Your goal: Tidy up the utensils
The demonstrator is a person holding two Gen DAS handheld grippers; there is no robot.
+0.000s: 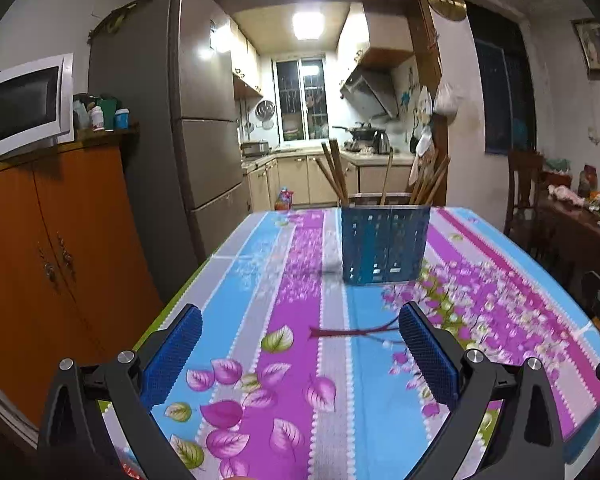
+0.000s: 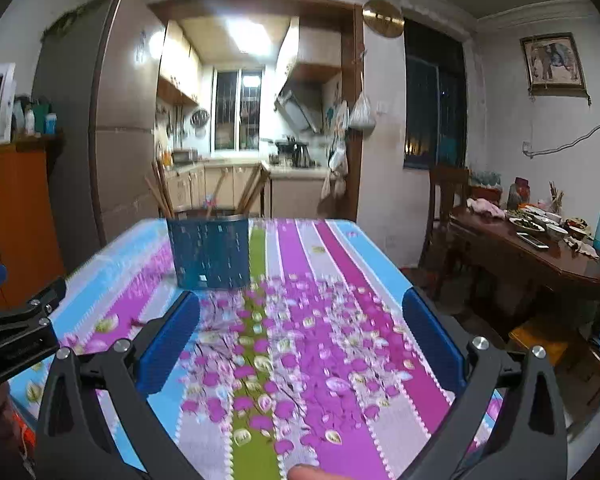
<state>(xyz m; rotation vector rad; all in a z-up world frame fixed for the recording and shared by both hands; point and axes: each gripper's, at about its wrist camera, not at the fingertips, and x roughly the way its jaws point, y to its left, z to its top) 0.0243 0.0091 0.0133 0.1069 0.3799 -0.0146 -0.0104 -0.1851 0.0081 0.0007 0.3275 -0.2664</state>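
A blue perforated utensil basket (image 1: 384, 244) stands near the far edge of the table, with several wooden chopsticks (image 1: 334, 172) upright in it. It also shows in the right wrist view (image 2: 209, 254), to the far left. My left gripper (image 1: 300, 320) is open and empty, low over the near part of the table, well short of the basket. My right gripper (image 2: 300, 308) is open and empty, to the right of the left one. The left gripper's black frame (image 2: 16, 328) shows at the left edge of the right wrist view.
The table wears a floral striped cloth (image 1: 292, 360) in blue, purple and grey. An orange cabinet (image 1: 48, 248) with a microwave (image 1: 20, 104) and a fridge (image 1: 204, 120) stand to the left. A wooden dining table (image 2: 540, 252) with dishes stands to the right.
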